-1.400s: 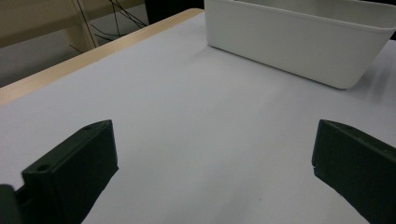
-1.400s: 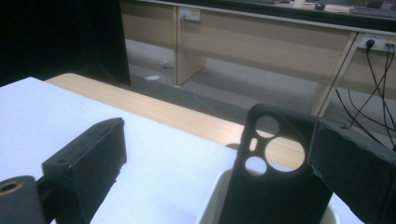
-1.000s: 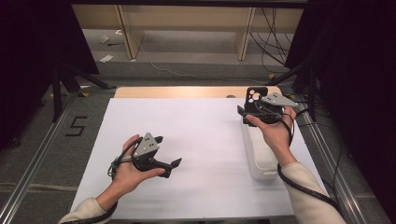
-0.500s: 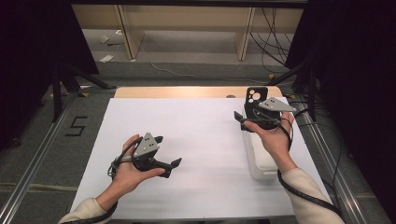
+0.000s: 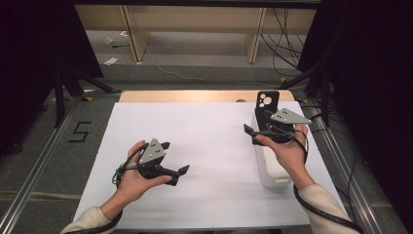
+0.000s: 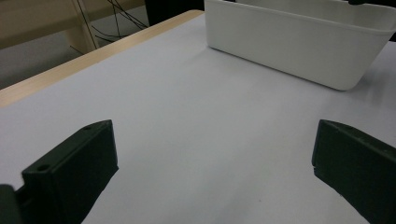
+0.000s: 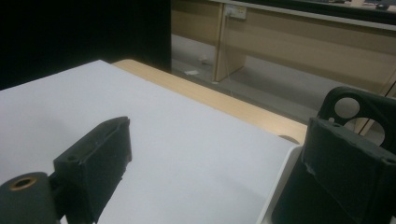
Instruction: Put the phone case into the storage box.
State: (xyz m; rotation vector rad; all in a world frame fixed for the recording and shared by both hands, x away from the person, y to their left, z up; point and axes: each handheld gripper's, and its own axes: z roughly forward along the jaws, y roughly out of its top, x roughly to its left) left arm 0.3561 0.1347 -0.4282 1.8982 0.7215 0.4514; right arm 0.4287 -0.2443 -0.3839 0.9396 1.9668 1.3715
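Observation:
My left gripper lies low over the white sheet at the near left, open with nothing between its jaws, as the left gripper view confirms. My right gripper hovers at the left rim of the white bin, open and empty. A black phone case with a camera cutout stands upright in the far end of the bin. In the right gripper view the case rises just behind the right jaw. I cannot tell whether that jaw touches it.
The bin sits along the sheet's right side. A wooden table edge runs along the far side. Metal rails flank the table, and cables trail on the floor beyond it.
My right gripper has drifted a little to the left and toward the person, from over the bin to its left rim. The left gripper and the phone case have stayed put.

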